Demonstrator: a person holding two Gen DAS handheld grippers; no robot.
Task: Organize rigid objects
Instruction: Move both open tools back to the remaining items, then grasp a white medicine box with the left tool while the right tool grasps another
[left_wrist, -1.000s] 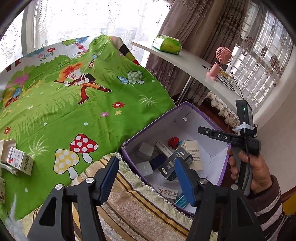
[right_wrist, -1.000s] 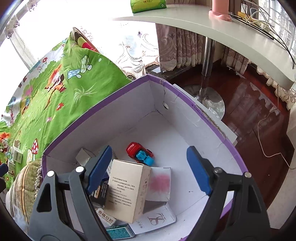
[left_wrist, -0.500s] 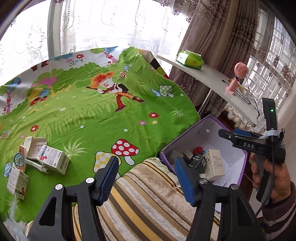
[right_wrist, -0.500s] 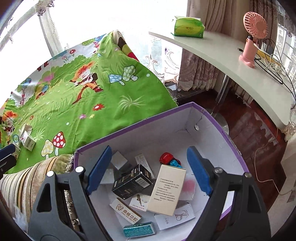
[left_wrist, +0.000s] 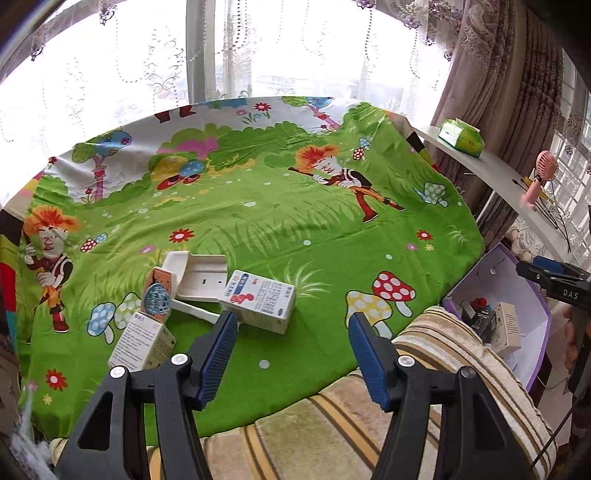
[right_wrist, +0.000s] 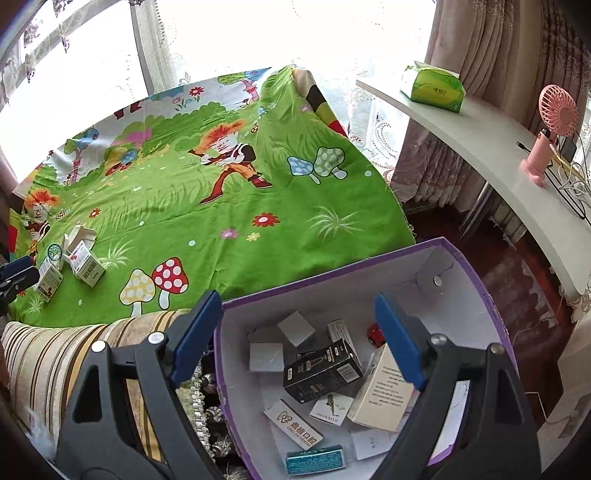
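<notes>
A purple box (right_wrist: 476, 284) beside the bed holds several small cartons, among them a black carton (right_wrist: 321, 369), a beige carton (right_wrist: 384, 391) and a red toy car (right_wrist: 375, 334). My right gripper (right_wrist: 299, 339) is open and empty above the box. On the green cartoon sheet (left_wrist: 277, 221) lie a white medicine box (left_wrist: 258, 301), a smaller carton (left_wrist: 142, 341), a round-tagged packet (left_wrist: 159, 295) and a white tray (left_wrist: 201, 275). My left gripper (left_wrist: 291, 350) is open and empty, just short of the medicine box.
A striped blanket (left_wrist: 332, 435) covers the near bed edge between the sheet and the purple box (left_wrist: 532, 295). A white shelf (right_wrist: 480, 147) at the right carries a green tissue pack (right_wrist: 436, 86) and a pink fan (right_wrist: 550, 129). Curtained windows stand behind.
My left gripper has swung left from over the purple box to the cartons on the sheet. My right gripper has pulled back and up from the box. Both stay open.
</notes>
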